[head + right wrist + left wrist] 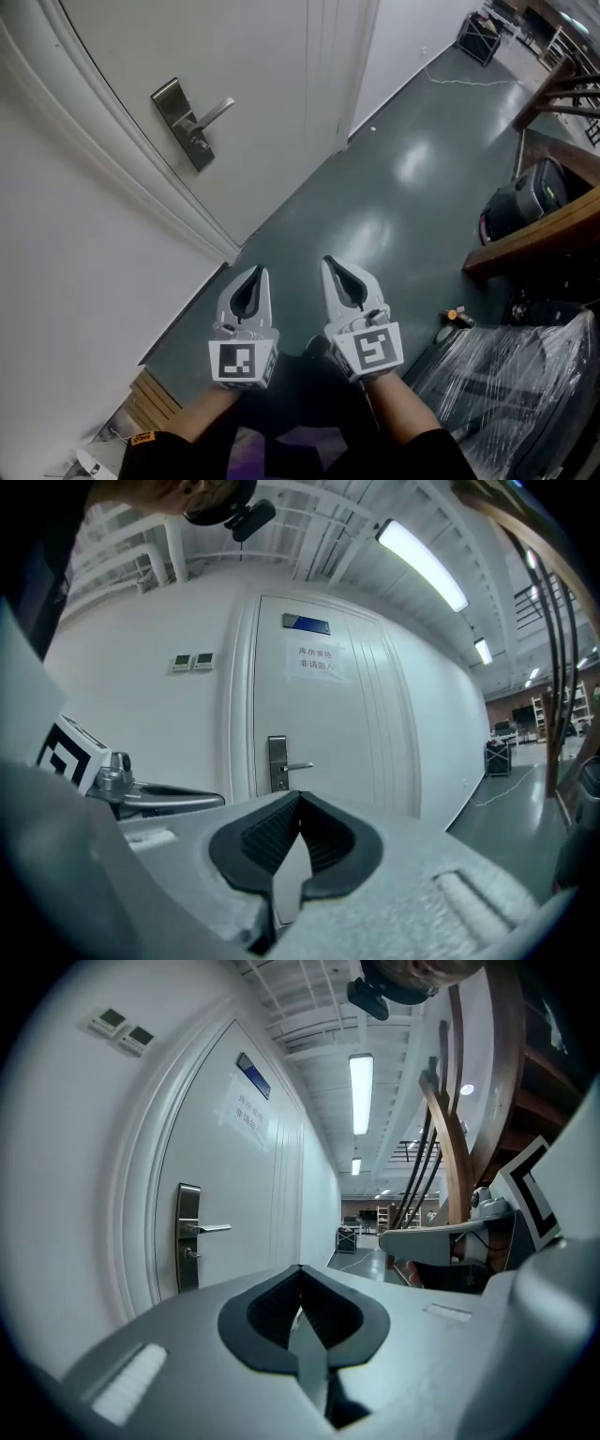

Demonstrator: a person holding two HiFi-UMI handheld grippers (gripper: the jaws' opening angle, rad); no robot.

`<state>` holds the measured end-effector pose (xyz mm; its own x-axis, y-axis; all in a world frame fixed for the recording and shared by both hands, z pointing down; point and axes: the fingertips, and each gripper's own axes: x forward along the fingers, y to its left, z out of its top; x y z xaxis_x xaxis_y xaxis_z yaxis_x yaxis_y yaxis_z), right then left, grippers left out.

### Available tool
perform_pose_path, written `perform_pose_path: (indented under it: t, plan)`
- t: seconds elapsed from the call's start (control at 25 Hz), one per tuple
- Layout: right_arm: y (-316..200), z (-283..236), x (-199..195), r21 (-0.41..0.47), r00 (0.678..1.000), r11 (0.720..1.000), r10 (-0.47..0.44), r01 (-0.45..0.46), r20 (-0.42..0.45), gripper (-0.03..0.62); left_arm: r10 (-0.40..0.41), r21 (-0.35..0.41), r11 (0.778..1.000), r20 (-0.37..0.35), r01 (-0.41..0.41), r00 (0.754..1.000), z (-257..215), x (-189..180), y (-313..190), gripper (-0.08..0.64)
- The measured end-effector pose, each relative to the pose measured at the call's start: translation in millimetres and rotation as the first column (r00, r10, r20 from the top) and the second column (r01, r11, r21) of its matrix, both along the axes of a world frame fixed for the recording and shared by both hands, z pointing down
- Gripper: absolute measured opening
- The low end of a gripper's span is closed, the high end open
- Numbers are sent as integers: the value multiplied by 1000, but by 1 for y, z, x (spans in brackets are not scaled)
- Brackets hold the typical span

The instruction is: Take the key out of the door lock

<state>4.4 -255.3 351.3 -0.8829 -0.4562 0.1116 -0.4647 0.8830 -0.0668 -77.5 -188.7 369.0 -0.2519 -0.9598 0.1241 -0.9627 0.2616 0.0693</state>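
The left gripper [251,281] and right gripper [345,279] are hovering side by side, fingers pressed together on nothing, apparently just approaching the door [272,103], where the key [200,142] is sitting (under the handle [216,112], far left).

Head view steeply down from above; gripper views level, well back; door lock plate [183,124] common to all.

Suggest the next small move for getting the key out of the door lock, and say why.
Probably advance the left gripper, which is on the door's side, toward the lock plate and open its jaws on the way. It and the right gripper are both shut, empty and well short of the door. The small stub under the handle, likely the key, is untouched.
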Motion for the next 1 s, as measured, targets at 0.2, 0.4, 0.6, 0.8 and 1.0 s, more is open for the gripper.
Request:
perform_pose_path:
  t: [0.2,0.4,0.6,0.8,1.0]
  plan:
    - [-15,2,-14,-5,998,998,-69,69,0,-9,-58,-2,998,-2,58,998,-1,-7,-5,17]
    - [-22,5,-50,8,991,991,-130,131,-42,-9,-124,-12,992,-21,124,992,11,-39,-8,17]
    - [-37,2,-89,24,983,986,-163,165,-79,-9,-156,3,988,-52,156,986,18,-82,-28,17]
    - [-54,9,-134,17,975,979,-201,204,-92,-9,-197,11,980,-47,198,979,25,-127,-41,17]
    - [-63,18,-178,2,964,968,-250,251,-85,-9,-224,17,974,-21,225,974,26,-163,-43,17]
